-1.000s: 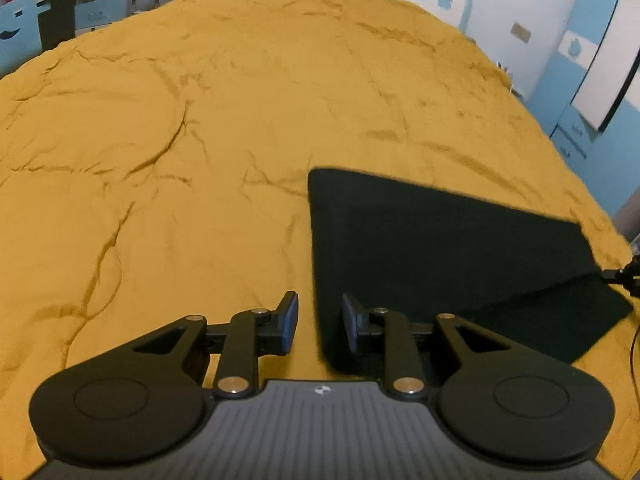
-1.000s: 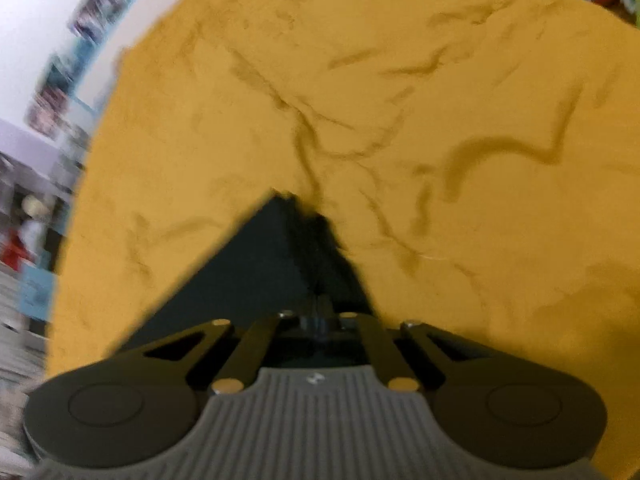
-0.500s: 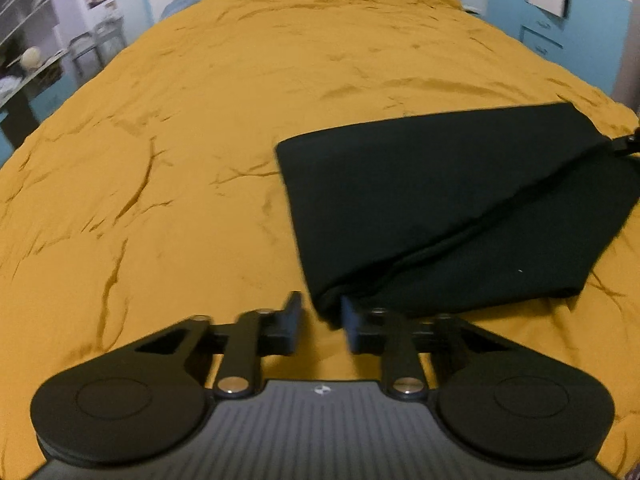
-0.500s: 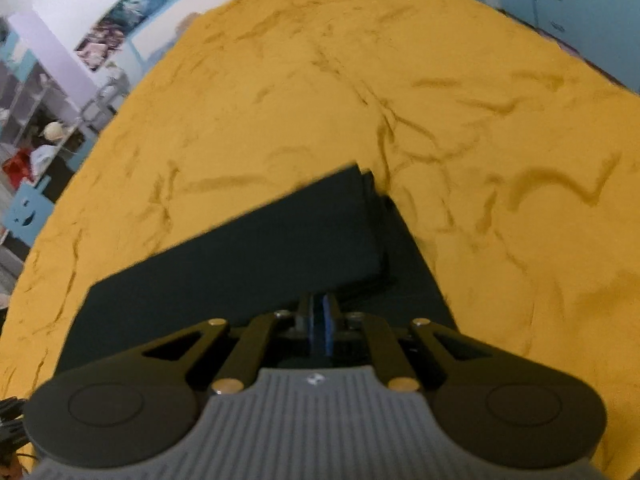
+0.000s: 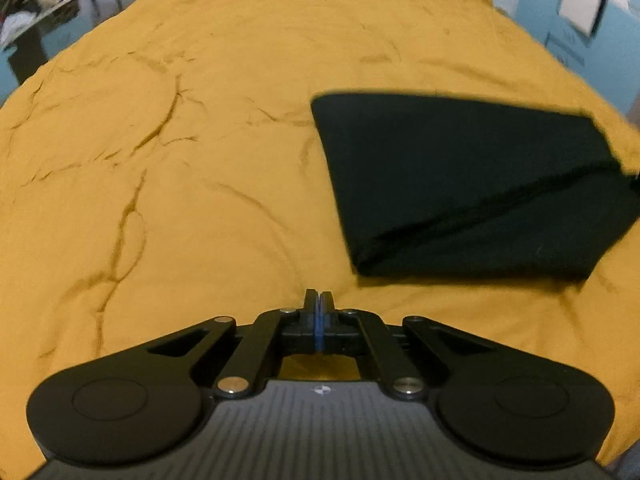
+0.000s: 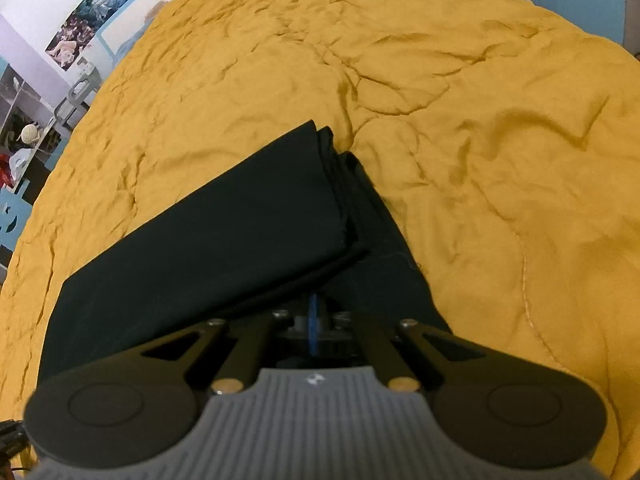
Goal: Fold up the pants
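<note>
The black pants (image 5: 460, 184) lie folded in layers on the mustard-yellow bedspread (image 5: 180, 152). In the left wrist view they lie ahead and to the right. My left gripper (image 5: 319, 300) is shut and empty, a little short of the near left corner of the pants. In the right wrist view the pants (image 6: 224, 232) lie just ahead, with stacked layer edges at their far end. My right gripper (image 6: 314, 308) is shut with its pads together over the near edge of the pants. I cannot tell whether cloth is pinched between them.
The wrinkled bedspread (image 6: 480, 140) fills most of both views. Shelves with clutter (image 6: 20, 148) and posters (image 6: 92, 20) stand beyond the bed's left side. Blue drawers (image 5: 568, 48) stand beyond its right side.
My left gripper has shut and pulled back from the pants' corner. The right gripper stays shut at the pants' near edge, and the folded stack has settled flat.
</note>
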Demonstrator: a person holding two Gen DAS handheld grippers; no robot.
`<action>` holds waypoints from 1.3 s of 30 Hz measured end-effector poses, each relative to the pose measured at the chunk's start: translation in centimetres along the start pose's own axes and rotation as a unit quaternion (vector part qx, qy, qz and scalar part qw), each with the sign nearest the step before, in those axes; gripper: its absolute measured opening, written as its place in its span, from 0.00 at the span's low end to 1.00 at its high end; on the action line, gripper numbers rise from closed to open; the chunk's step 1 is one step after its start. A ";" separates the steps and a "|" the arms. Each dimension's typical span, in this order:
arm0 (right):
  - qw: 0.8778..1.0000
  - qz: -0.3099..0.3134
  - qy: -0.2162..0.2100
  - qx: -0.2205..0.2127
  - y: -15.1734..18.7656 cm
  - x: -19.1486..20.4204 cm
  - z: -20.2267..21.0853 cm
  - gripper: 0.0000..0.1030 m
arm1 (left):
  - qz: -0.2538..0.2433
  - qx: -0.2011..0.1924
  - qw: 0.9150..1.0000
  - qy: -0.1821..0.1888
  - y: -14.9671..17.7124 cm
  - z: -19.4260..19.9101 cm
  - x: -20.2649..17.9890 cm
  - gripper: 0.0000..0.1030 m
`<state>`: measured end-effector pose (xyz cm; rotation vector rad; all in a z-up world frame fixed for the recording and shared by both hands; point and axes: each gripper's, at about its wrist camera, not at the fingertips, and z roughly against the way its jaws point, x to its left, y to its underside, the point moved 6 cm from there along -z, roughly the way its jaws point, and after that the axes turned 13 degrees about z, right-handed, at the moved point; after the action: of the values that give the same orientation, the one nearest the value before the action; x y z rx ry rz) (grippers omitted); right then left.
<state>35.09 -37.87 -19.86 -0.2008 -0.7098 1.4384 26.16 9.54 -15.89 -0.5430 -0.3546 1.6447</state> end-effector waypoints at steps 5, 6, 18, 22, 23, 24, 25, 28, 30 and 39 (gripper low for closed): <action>0.999 0.032 -0.012 -0.034 -1.0 1.8 2.4 0.03 | 0.047 -0.065 0.995 0.053 -3.4 2.2 -1.0 0.02; 0.998 0.048 -0.008 -0.041 -1.3 2.4 2.5 0.03 | 0.049 -0.073 0.994 0.060 -4.1 2.0 -1.7 0.03; 0.979 0.193 0.053 -0.049 0.5 6.5 -2.2 0.03 | 0.000 -0.012 0.999 0.047 -2.0 -4.2 -5.7 0.03; 0.973 0.219 0.058 -0.048 2.4 6.2 -2.3 0.02 | 0.016 0.001 0.998 0.059 -0.5 -3.0 -4.4 0.04; 0.973 0.218 0.056 -0.050 2.5 6.2 -2.0 0.02 | 0.017 0.006 0.998 0.060 -0.7 -2.8 -4.4 0.04; 0.974 0.215 0.054 -0.052 2.5 6.2 -1.6 0.02 | 0.014 0.010 0.998 0.062 -0.8 -2.4 -4.3 0.04; 0.975 0.211 0.050 -0.053 2.4 6.1 -1.2 0.03 | 0.012 0.010 0.998 0.066 -1.1 -1.9 -4.3 0.04; 0.976 0.204 0.041 -0.064 2.0 6.4 0.3 0.05 | 0.018 -0.007 0.997 0.081 -2.8 -0.9 -3.8 0.17; 0.976 0.200 0.039 -0.074 1.5 6.8 1.0 0.10 | 0.028 -0.027 0.996 0.077 -4.4 -0.9 -3.2 0.25; 0.981 0.170 0.020 -0.092 0.4 7.9 1.6 0.21 | 0.216 0.043 0.962 0.162 -8.1 -8.6 2.1 0.45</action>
<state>33.65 -30.82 -16.24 -0.5145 -0.8033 1.6872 37.39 12.10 -19.19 -0.8527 0.0867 1.9369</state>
